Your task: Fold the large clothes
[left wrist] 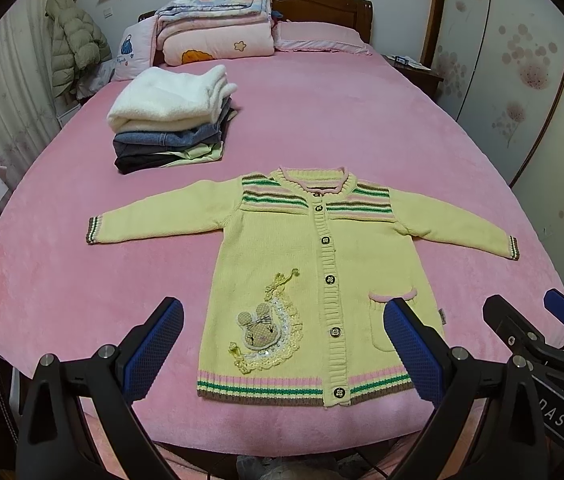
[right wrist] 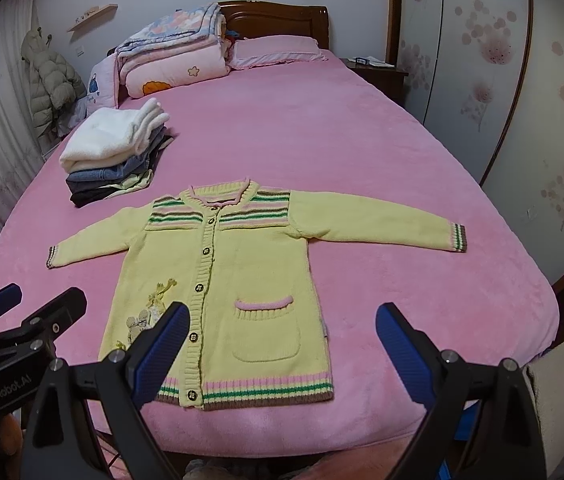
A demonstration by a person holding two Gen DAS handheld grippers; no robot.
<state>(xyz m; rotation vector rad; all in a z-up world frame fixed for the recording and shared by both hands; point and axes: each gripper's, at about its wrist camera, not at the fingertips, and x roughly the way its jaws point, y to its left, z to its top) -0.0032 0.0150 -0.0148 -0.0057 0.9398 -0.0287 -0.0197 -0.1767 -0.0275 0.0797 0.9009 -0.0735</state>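
- A yellow cardigan lies flat, front up, on the near part of a pink bed, collar far, sleeves spread sideways.
- The left gripper and right gripper hover wide open and empty above its near hem, side by side.

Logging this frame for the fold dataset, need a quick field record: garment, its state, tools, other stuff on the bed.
garment: yellow knit cardigan
state: spread flat, buttoned, both sleeves out, unfolded
surface: pink bed cover
left tool: open, above the hem, holding nothing
right tool: open, above the hem, holding nothing
other: stack of folded clothes, white one on top, beyond the cardigan's left sleeve
headboard end: folded quilts
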